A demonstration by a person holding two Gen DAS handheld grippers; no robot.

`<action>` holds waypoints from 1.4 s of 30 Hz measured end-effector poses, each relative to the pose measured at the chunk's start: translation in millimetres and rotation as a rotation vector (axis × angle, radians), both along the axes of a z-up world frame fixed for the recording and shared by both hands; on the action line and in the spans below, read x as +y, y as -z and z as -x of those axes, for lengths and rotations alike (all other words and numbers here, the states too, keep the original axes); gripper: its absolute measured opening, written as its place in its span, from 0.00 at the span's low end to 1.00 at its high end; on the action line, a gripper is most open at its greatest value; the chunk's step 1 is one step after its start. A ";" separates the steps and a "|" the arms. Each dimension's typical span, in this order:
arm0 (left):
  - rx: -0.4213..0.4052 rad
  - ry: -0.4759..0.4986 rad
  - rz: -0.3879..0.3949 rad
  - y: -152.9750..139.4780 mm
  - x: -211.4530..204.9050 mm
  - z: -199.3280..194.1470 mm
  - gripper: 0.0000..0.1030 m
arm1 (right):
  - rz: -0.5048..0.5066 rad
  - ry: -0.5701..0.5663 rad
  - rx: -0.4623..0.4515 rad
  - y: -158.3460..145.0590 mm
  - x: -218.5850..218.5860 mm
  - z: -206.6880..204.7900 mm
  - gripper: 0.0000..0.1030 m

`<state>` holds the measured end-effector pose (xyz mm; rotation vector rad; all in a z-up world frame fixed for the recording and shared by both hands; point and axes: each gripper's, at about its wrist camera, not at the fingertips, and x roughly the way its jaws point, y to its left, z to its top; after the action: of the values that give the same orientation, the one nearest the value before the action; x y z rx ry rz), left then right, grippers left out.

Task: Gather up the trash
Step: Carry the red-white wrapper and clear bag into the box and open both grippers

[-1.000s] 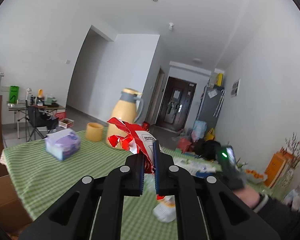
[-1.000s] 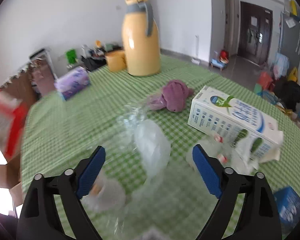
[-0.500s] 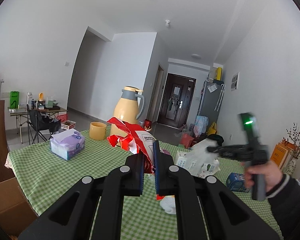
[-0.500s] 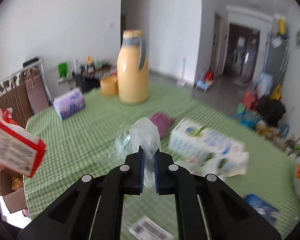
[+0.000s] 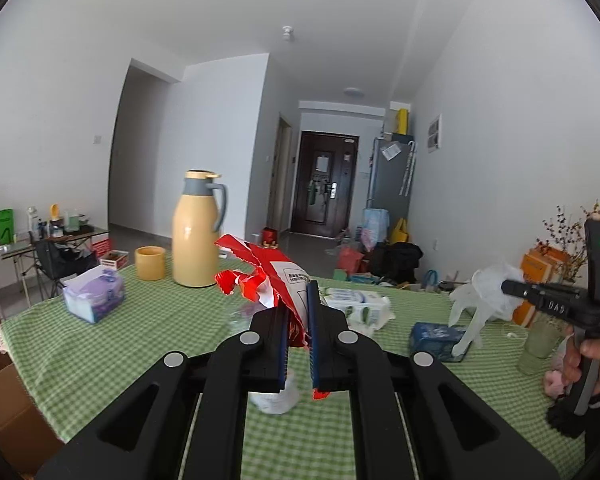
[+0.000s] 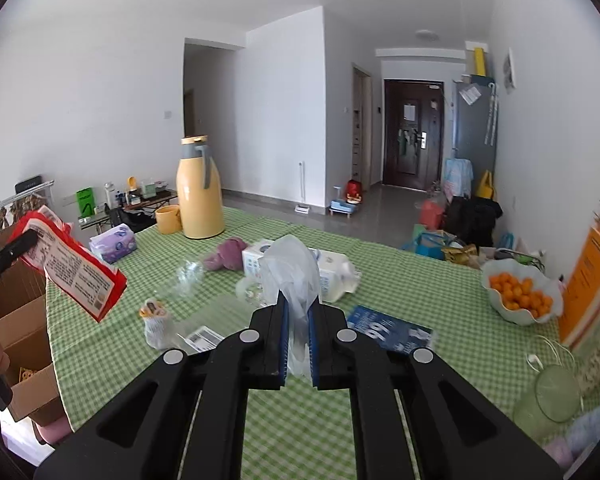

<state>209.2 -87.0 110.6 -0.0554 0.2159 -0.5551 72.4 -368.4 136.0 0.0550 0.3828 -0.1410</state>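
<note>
My left gripper is shut on a torn red and white snack wrapper, held up over the green checked table. The same wrapper hangs at the left of the right wrist view, above an open cardboard box. A crumpled clear plastic bag is clamped in my right gripper, lifted off the table. In the left wrist view that bag dangles from the right gripper, which a hand holds at the right edge.
On the table lie a white milk carton, a purple cloth, a blue leaflet, a small white cup, clear film, a tissue pack, a yellow jug and a bowl of oranges.
My right gripper shut on the plastic bag and lifted it off the table, moving right and up. The left gripper shifted sideways with the wrapper still in it.
</note>
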 end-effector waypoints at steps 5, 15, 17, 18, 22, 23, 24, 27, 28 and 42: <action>0.011 -0.008 -0.006 1.9 -3.2 -3.4 0.05 | -0.008 -0.009 0.015 1.8 0.3 1.1 0.08; -0.016 -0.276 0.009 24.7 100.8 -0.4 0.05 | 0.047 -0.183 0.054 7.9 85.9 -50.0 0.08; 0.001 -0.349 -0.004 37.7 139.9 2.1 0.05 | 0.055 -0.242 0.071 13.3 116.2 -67.8 0.08; 0.014 -0.388 -0.008 43.7 158.7 3.0 0.05 | 0.060 -0.282 0.082 17.7 138.4 -79.8 0.08; 0.109 -0.577 0.006 74.8 250.3 8.4 0.05 | 0.055 -0.422 0.117 36.6 214.4 -121.6 0.08; 0.139 -0.613 0.011 83.1 270.8 9.4 0.05 | 0.048 -0.456 0.129 41.8 233.5 -130.6 0.08; 0.168 -0.649 0.013 91.4 289.8 10.4 0.05 | 0.040 -0.503 0.145 48.0 257.6 -140.8 0.08; 0.251 -0.749 0.031 119.6 339.9 16.5 0.05 | 0.036 -0.650 0.184 62.1 329.7 -160.4 0.08; 0.273 -0.769 0.045 127.1 350.9 17.8 0.05 | 0.039 -0.700 0.193 67.0 355.2 -164.7 0.08; 0.516 -0.651 0.129 210.4 390.7 -45.4 0.31 | 0.136 -0.929 0.345 138.0 532.2 -212.5 0.08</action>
<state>254.6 303.7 -99.8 -0.3828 0.6365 0.1077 284.9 163.8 -2.0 -0.2853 0.7057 0.7508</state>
